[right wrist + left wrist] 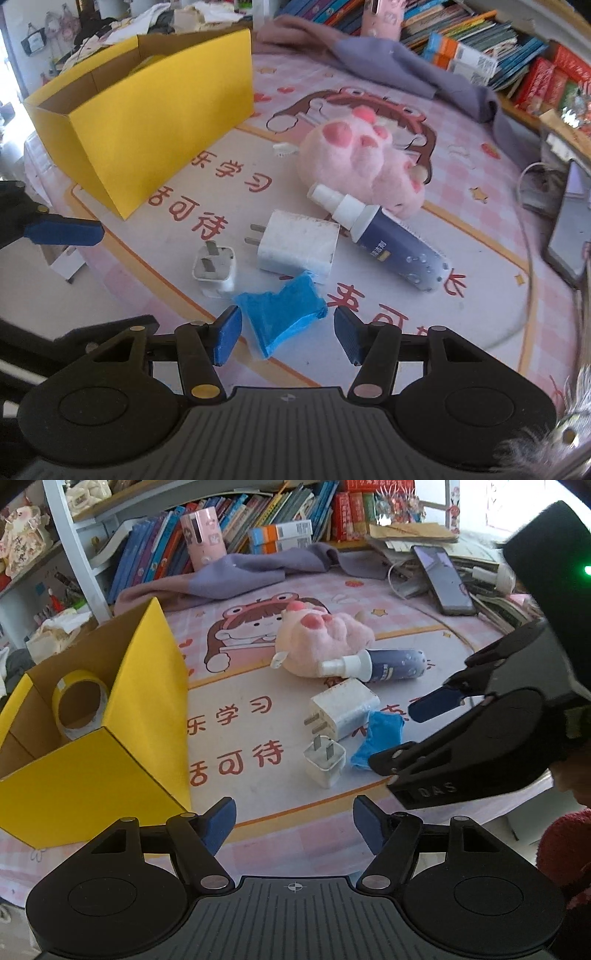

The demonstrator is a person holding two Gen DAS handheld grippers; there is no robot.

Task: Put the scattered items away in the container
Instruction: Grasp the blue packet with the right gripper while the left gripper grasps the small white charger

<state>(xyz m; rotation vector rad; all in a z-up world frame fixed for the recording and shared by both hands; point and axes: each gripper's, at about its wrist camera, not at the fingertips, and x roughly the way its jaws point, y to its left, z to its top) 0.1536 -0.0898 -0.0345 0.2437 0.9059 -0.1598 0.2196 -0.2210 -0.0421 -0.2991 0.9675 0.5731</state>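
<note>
A yellow cardboard box (147,686) (159,122) stands open at the left of the mat, with a yellow tape roll (79,705) inside. On the mat lie a pink plush paw (325,638) (362,166), a blue spray bottle (388,664) (391,243), a large white charger (343,707) (299,247), a small white plug (325,762) (216,269) and a crumpled blue plastic piece (376,738) (284,314). My right gripper (288,336) (393,738) is open, its fingertips on either side of the blue piece. My left gripper (294,825) is open and empty, near the box's corner.
A phone (443,578) leans at the back right among cables and papers. A purple cloth (258,572) and a pink cup (203,539) sit before a row of books. One of the left gripper's fingers (62,230) shows at the left edge of the right wrist view.
</note>
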